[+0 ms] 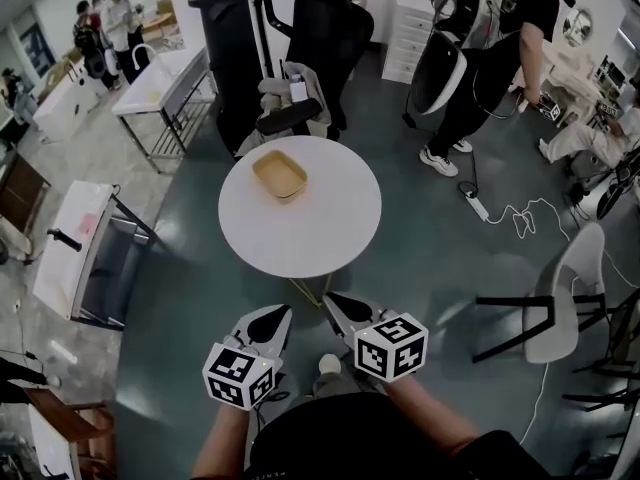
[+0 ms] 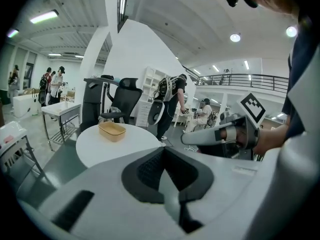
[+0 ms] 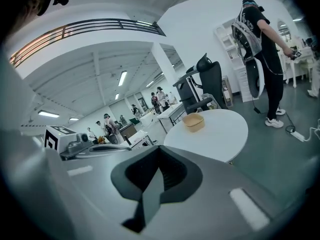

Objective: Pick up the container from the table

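Note:
A shallow tan container (image 1: 279,175) sits on the far left part of a round white table (image 1: 320,238). Both grippers hover side by side short of the table's near edge, pointing toward it. My left gripper (image 1: 272,318) has its jaws together with nothing between them. My right gripper (image 1: 338,306) looks the same, shut and empty. In the left gripper view the container (image 2: 112,130) lies ahead on the table (image 2: 130,145), beyond the closed left gripper (image 2: 163,150). The right gripper view shows the container (image 3: 193,121) well ahead of the right gripper (image 3: 159,149).
A black office chair (image 1: 305,48) stands behind the table. A white chair (image 1: 570,298) is at the right. A person (image 1: 500,58) stands at the back right, near a power strip and cable (image 1: 478,206) on the floor. Folding tables (image 1: 165,83) and several people are at the left.

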Motion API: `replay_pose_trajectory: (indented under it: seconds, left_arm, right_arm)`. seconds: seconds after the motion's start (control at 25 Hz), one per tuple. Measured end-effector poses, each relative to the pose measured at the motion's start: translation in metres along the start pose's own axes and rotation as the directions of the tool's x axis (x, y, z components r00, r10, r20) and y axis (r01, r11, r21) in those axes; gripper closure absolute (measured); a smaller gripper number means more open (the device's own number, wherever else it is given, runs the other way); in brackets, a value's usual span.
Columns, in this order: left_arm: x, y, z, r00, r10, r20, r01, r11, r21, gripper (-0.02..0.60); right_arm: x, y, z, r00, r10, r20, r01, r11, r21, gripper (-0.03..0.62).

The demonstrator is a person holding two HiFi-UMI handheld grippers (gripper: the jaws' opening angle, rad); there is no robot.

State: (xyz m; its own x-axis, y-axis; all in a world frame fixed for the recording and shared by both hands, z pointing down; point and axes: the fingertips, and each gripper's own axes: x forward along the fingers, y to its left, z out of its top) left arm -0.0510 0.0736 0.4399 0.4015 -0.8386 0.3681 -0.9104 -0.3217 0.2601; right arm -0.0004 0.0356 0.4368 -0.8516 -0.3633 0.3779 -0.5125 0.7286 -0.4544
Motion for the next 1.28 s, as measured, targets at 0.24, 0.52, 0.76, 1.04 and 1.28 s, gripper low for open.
replay_pose_trajectory:
  seconds: [0.24, 0.52, 0.76, 1.04, 1.28]
  left_arm:
    - [0.031, 0.005, 0.012, 0.999, 0.034, 0.013, -0.035, 0.999, 0.008, 0.586]
    - [0.055, 0.012, 0.016, 0.999, 0.022, -0.024, -0.022, 1.000, 0.022, 0.586]
    - [0.074, 0.026, 0.020, 0.998, 0.009, -0.062, -0.006, 0.998, 0.055, 0.586]
    - [0.098, 0.054, 0.028, 0.997, -0.013, -0.082, 0.020, 0.997, 0.078, 0.586]
    - [0.120, 0.095, 0.032, 0.990, -0.011, -0.139, 0.027, 0.993, 0.117, 0.585]
  right_arm:
    - [0.011, -0.024, 0.011, 1.000, 0.013, -0.019, -0.013, 1.000, -0.017, 0.594]
    - [0.020, -0.040, 0.023, 1.000, 0.013, -0.022, -0.013, 1.000, -0.013, 0.594]
    - [0.031, -0.056, 0.027, 1.000, 0.011, -0.028, -0.011, 1.000, 0.016, 0.594]
    - [0.058, -0.067, 0.043, 1.000, 0.004, -0.019, -0.003, 0.998, 0.065, 0.594]
    - [0.093, -0.073, 0.061, 1.000, -0.007, -0.025, 0.009, 0.996, 0.085, 0.594]
